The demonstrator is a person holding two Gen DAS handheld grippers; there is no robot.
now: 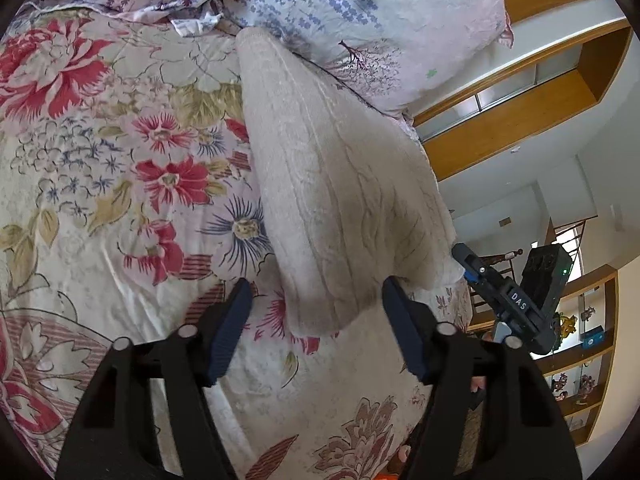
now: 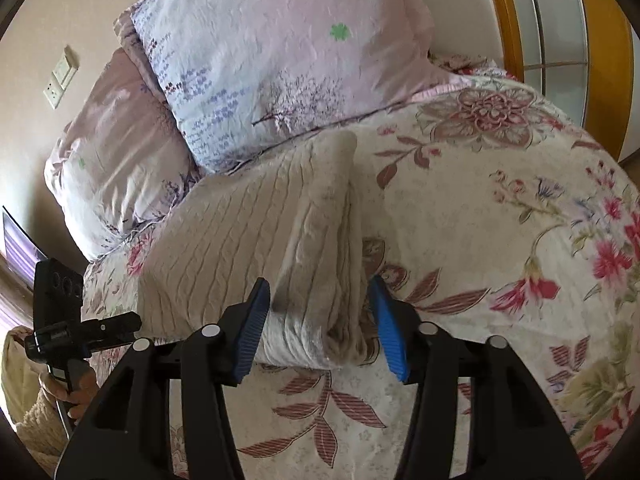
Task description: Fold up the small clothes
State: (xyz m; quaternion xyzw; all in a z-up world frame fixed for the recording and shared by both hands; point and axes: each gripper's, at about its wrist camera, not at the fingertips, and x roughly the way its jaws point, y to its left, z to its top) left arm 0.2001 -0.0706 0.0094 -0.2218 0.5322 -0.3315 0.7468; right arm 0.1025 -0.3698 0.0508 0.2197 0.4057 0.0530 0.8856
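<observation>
Left hand-held gripper (image 1: pixel 316 332): jaws spread, nothing between the pads, hovering just short of the near rounded end of the cream knit garment (image 1: pixel 332 184). Right hand-held gripper (image 2: pixel 320 328): jaws also spread, straddling the garment's near rolled edge (image 2: pixel 316 344); pads stand just beside the cloth on either side, not closed on it. Contact with the fabric cannot be confirmed from this view.

The garment lies on the floral bedspread (image 1: pixel 100 160), running lengthwise away from both cameras toward the pillows (image 2: pixel 280 52). It looks already doubled over: in the right wrist view a thick layered strip sits along one side over a broader ribbed panel. The far end rests close against the foot of the nearer pillow.

Handling judgement: soft, plush, light, fully limp. It will sag and drape wherever unsupported, and stacked layers may slide or peel apart if only the top one is pinched. The texture should give good grip, with no fragility concern. Best hold is probably at the near rolled edge, taking the whole thickness between the pads, with the other hand-held gripper at the opposite near corner so the edge lifts level. The bedspread is soft too, so a deep pinch could gather it along with the garment.

Beyond the pillows: wall and wooden shelving (image 1: pixel 520 92).
</observation>
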